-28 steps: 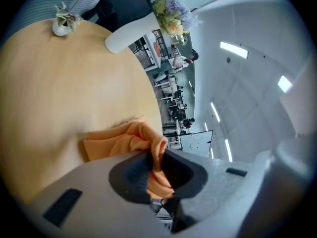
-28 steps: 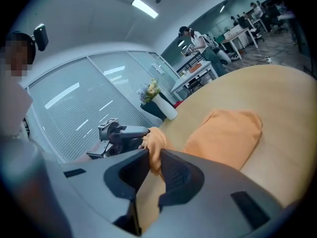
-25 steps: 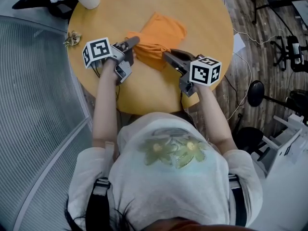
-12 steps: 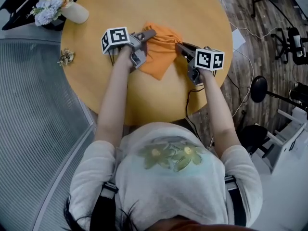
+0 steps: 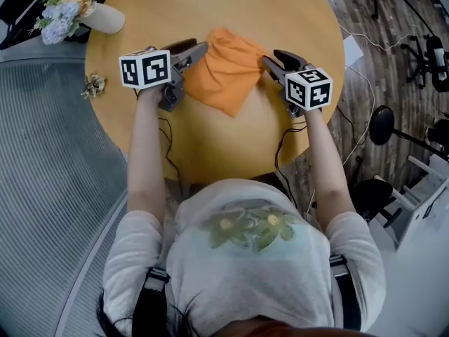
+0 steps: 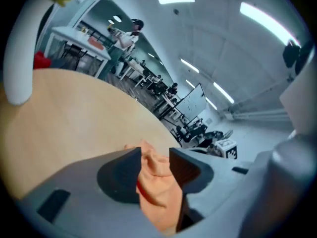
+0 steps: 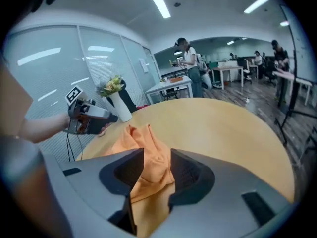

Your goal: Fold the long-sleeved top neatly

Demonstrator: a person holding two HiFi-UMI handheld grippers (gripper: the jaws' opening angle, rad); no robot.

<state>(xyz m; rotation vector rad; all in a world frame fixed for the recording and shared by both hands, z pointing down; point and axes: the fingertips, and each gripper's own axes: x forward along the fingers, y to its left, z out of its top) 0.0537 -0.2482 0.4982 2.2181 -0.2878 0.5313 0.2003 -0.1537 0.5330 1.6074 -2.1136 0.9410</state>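
The orange long-sleeved top (image 5: 226,72) lies in a folded bundle on the round wooden table (image 5: 210,146). My left gripper (image 5: 200,48) sits at the bundle's left edge and my right gripper (image 5: 270,60) at its right edge. In the left gripper view, orange cloth (image 6: 158,182) lies loose between the parted jaws of the left gripper (image 6: 155,155). In the right gripper view, a fold of the top (image 7: 138,135) lies between the jaws of the right gripper (image 7: 157,155), with gaps at the pads. Both pairs of jaws have just been opening.
A white vase of flowers (image 5: 98,16) stands at the table's far left, with a small dried sprig (image 5: 93,85) near the left rim. Cables hang off the near edge. Wood floor, stands and a chair base (image 5: 382,128) lie to the right.
Both grippers moved farther across the table with the cloth's edge. They now stand slightly apart at its sides, jaws wider, and the top lies flatter.
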